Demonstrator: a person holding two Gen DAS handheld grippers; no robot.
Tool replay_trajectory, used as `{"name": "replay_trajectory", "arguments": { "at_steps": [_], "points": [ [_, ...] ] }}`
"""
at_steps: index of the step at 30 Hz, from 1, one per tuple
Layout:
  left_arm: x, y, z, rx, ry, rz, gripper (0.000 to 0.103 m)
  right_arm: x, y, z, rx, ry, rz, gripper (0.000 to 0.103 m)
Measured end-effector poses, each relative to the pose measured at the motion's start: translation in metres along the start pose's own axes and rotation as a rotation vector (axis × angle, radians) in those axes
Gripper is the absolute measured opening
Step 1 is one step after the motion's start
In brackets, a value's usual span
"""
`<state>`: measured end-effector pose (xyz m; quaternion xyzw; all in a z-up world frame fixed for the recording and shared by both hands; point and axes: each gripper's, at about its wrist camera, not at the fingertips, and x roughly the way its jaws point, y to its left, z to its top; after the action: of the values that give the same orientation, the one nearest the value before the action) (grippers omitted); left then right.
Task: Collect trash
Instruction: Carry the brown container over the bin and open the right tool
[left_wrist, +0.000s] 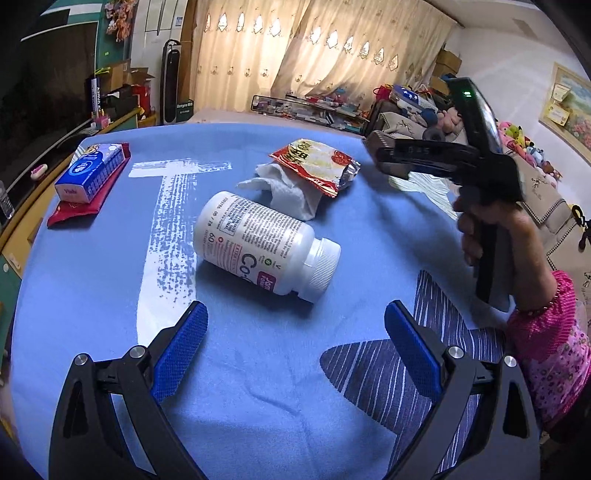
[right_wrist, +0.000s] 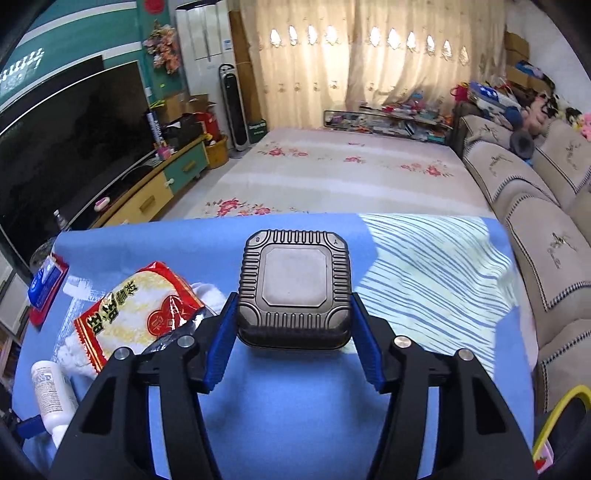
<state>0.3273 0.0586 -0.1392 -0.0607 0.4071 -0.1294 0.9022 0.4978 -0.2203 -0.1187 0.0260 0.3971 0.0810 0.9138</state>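
While the table (left_wrist: 92, 332) under its blue cloth carries most of the litter, only one piece looks to be in hand, so I'd judge the job barely begun. No bin shows plainly in either view (a yellow-rimmed something at 4 o'clock in the right wrist view may be one, but I cannot tell).

Largest of what's left is the bottle (left_wrist: 264, 243), white, lying on its side at the centre of the left wrist view, cap toward 4 o'clock. Beyond it at 1 o'clock lies the wrapper (left_wrist: 317, 166), red and silver, torn open, partly resting on the tissue (left_wrist: 284, 190), a crumpled white wad just beside the bottle's base. All three look untouched.

A tissue pack (left_wrist: 90, 171) sits on a red pouch (left_wrist: 85, 199) at 10 o'clock, well apart; probably not trash.

The right gripper (right_wrist: 293, 326) is closed on a ribbed dark box (right_wrist: 293, 273), pads pressed to both its sides, held up off the cloth. The left gripper (left_wrist: 295, 325) hangs spread wide and empty, the bottle just ahead of its tips at 12 o'clock.

Left to do, by my reckoning: drop the box, then fetch bottle, wrapper and tissue.
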Motion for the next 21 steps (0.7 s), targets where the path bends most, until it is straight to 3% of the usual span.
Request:
{"name": "replay_trajectory", "arguments": {
  "at_steps": [7, 14, 21],
  "points": [
    [0.002, 0.005, 0.000, -0.016, 0.010, -0.004, 0.095, -0.072, -0.034, -0.027, 0.010, -0.040, -0.031, 0.056],
    [0.005, 0.015, -0.001, -0.058, 0.021, -0.023, 0.095, -0.158, -0.159, -0.095, 0.196, -0.056, -0.245, 0.056],
    [0.008, 0.000, -0.001, 0.014, 0.033, -0.040, 0.095, -0.183, -0.263, -0.152, 0.326, 0.025, -0.409, 0.056]
  ]
}}
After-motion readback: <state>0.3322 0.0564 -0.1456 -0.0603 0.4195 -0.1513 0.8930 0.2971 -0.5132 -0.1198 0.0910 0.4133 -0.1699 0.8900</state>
